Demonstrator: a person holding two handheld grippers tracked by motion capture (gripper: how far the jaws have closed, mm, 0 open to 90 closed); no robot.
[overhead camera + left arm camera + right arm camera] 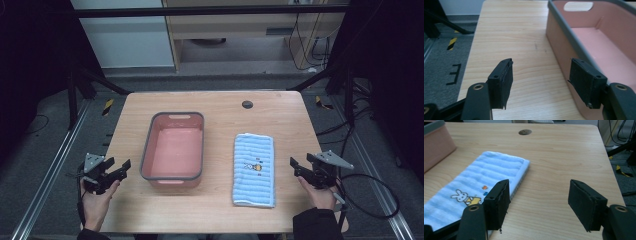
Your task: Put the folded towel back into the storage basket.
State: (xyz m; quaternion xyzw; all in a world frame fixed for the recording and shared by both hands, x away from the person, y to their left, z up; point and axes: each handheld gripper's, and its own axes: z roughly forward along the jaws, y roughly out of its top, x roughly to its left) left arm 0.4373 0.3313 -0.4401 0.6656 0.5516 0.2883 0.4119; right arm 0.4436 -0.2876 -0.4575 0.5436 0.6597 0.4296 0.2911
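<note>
The right gripper (pixel 306 169) sits at the table's right edge with its 2 jaws spread wide and nothing between them; in the right gripper view bare wood shows in the gap. Just ahead and to the side of its one jaw lies the folded blue striped towel (pixel 254 169), flat on the table (pixel 220 210), its long edge running away from the gripper and a small rabbit print (pixel 464 196) facing up. The gripper is near the towel but apart from it.

The left gripper (pixel 116 169) rests at the opposite edge, its 2 jaws likewise apart and empty. Just beyond its jaw on the inner side stands the pink basin (pixel 173 177) with a grey rim, and in the left gripper view that jaw seems to overlap the basin's near wall, though whether it touches is hard to judge from this angle. The basin looks empty.

Judging by the layout, this is the starting step: both grippers are parked, and the towel is well placed for moving into the basin beside it. The next move likely calls for the right gripper to swing inward, drop low over the towel's nearest edge and close on all the folded layers, so the cloth does not unfold when lifted.
</note>
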